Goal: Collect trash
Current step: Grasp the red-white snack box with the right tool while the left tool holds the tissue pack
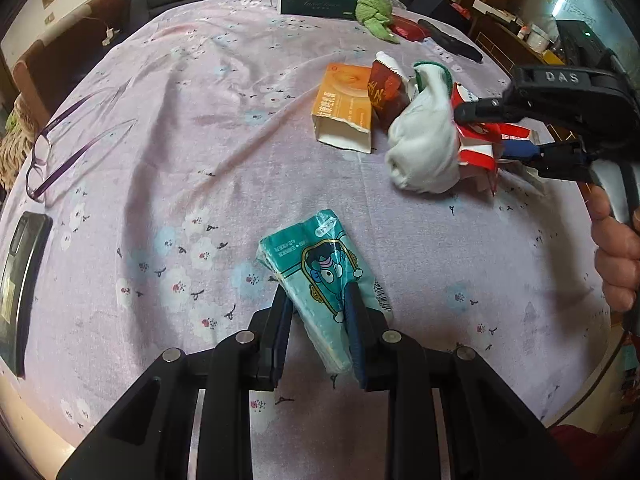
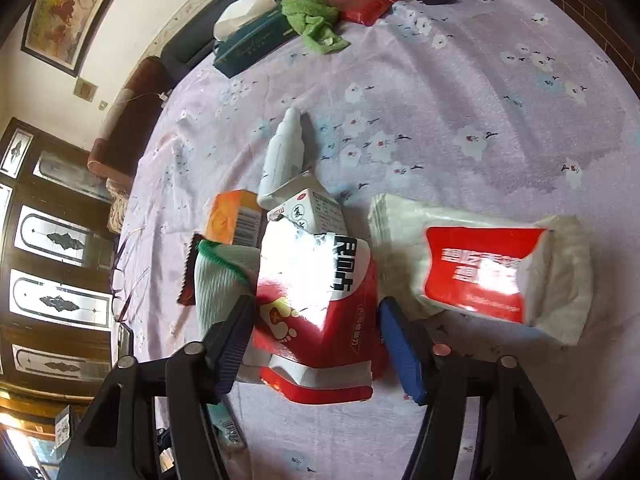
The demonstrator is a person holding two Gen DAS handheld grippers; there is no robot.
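**Teal tissue pack held over the lilac cloth**

Teal tissue pack (image 1: 320,280) — long axis running away up-left — is clamped in the left gripper (image 1: 320,320). The right gripper (image 2: 316,332), fingers spread, straddles a red-and-white carton (image 2: 316,316) without pinching it.

Raised letters "DAS" stand on the black body of the right tool (image 1: 520,130). The red and white carton (image 2: 316,312) carries large Chinese characters, partly lost in glare. The red wipes pack (image 2: 480,272) shows white Chinese characters. The dark green tissue box (image 1: 318,3) bears faint script, unreadable.
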